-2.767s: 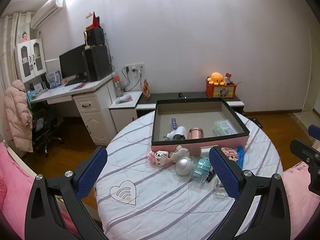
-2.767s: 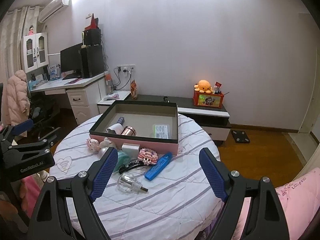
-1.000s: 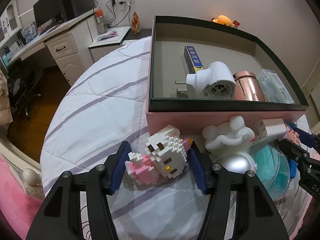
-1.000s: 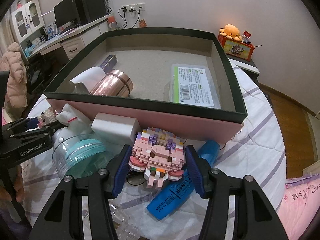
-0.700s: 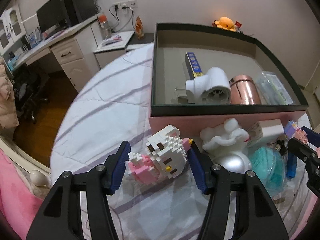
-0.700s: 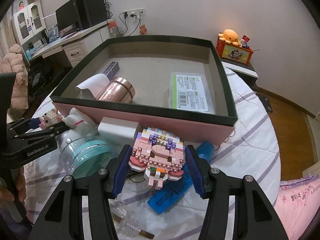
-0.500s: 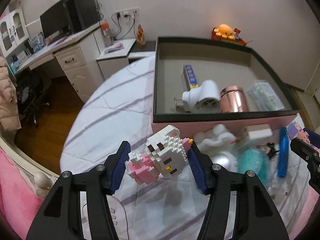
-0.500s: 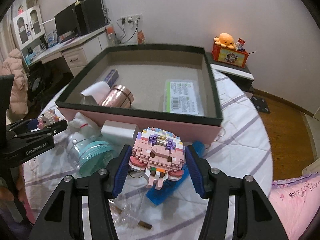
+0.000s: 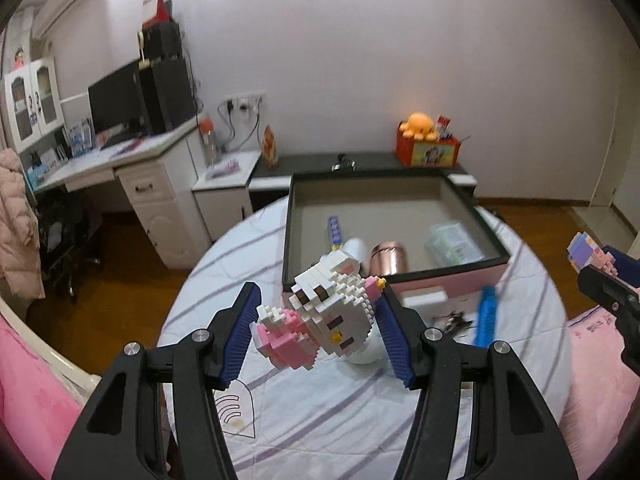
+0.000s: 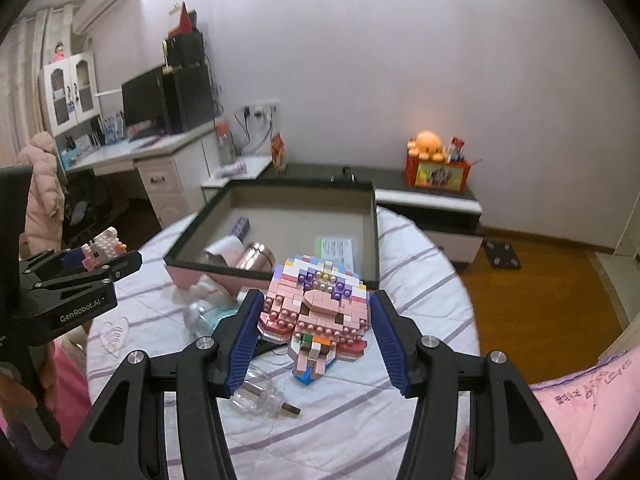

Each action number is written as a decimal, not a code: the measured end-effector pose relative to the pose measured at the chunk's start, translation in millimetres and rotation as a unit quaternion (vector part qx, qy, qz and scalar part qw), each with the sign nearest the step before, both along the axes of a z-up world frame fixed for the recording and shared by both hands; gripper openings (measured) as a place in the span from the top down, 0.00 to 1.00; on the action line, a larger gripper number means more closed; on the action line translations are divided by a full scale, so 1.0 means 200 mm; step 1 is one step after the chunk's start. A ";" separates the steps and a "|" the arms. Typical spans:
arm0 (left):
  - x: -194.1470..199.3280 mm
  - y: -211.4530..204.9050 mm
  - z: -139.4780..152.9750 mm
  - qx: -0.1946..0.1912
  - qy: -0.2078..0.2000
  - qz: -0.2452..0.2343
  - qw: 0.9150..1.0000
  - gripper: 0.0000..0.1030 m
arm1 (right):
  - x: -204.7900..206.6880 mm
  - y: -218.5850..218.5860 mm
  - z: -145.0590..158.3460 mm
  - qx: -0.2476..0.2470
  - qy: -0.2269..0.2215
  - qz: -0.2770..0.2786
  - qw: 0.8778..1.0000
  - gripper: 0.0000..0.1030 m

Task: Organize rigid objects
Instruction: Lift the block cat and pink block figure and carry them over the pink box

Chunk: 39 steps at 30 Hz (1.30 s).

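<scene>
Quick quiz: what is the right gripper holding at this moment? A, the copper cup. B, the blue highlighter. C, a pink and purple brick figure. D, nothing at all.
C: the right gripper is shut on the pink and purple brick figure, lifted above the table.

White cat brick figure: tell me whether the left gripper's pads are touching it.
Touching. The left wrist view shows the left gripper shut on the white cat brick figure, both blue pads pressed against its sides.
</scene>
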<state>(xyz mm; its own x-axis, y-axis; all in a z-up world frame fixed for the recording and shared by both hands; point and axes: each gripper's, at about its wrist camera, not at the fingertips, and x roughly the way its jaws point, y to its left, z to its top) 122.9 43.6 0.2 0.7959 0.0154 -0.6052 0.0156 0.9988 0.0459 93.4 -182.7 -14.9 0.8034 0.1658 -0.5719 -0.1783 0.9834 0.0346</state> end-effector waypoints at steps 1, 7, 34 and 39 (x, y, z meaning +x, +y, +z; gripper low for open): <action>-0.03 -0.01 0.03 0.000 -0.008 -0.003 1.000 0.43 | -0.03 0.00 0.02 0.002 -0.007 0.000 1.000 0.46; -0.17 -0.07 0.16 0.005 -0.050 -0.021 0.999 0.43 | -0.15 -0.02 0.10 0.006 -0.040 -0.001 0.999 0.46; 0.02 -0.18 0.18 0.014 -0.053 -0.031 0.998 0.42 | -0.04 -0.06 0.13 0.018 -0.056 0.004 0.998 0.45; 0.30 -0.20 0.20 0.013 -0.047 -0.040 0.998 0.42 | 0.20 -0.06 0.12 0.019 -0.051 0.008 0.999 0.45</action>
<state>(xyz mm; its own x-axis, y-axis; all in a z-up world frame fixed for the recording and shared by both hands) 181.9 3.8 39.8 0.8483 -0.0347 -0.5283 0.0887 0.9931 0.0772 133.8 -195.1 9.8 0.8541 0.1982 -0.4808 -0.1977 0.9789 0.0524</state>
